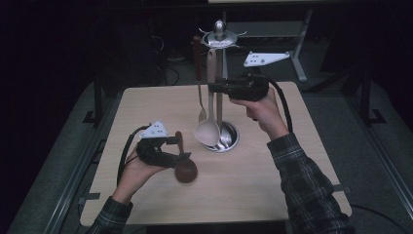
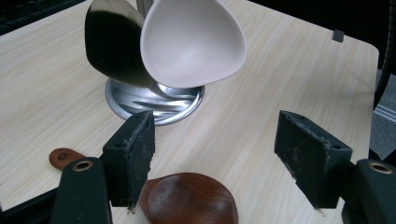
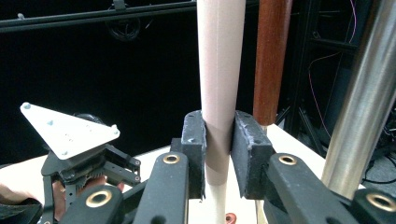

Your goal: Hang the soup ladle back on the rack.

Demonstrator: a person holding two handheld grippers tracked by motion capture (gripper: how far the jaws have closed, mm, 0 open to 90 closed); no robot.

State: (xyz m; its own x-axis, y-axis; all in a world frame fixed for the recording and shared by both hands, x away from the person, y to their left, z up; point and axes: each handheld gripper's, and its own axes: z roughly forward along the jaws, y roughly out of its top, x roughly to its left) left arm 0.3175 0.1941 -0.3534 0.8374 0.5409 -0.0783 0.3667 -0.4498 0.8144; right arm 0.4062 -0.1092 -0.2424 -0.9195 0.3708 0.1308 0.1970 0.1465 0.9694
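Note:
A metal utensil stand [image 1: 229, 141] stands mid-table, and a beige ladle [image 1: 207, 131] and a metal spoon [image 1: 202, 114] with a brown handle hang from it. My right gripper [image 1: 213, 87] is shut on the beige ladle's handle [image 3: 220, 60], its pads pressed on both sides, next to the stand's pole [image 3: 359, 107]. A dark wooden spoon [image 1: 186, 170] lies on the table. My left gripper [image 1: 180, 148] hovers low over it and is open. Below the wide-apart pads lies the spoon's bowl [image 2: 187, 200], and its handle end pokes out past the left jaw.
The stand's round base [image 2: 154, 105] and the ladle's bowl [image 2: 194, 42] sit just beyond the left gripper. The light wooden table [image 1: 272, 190] has dark floor and frame legs around it. A cable trails from each gripper.

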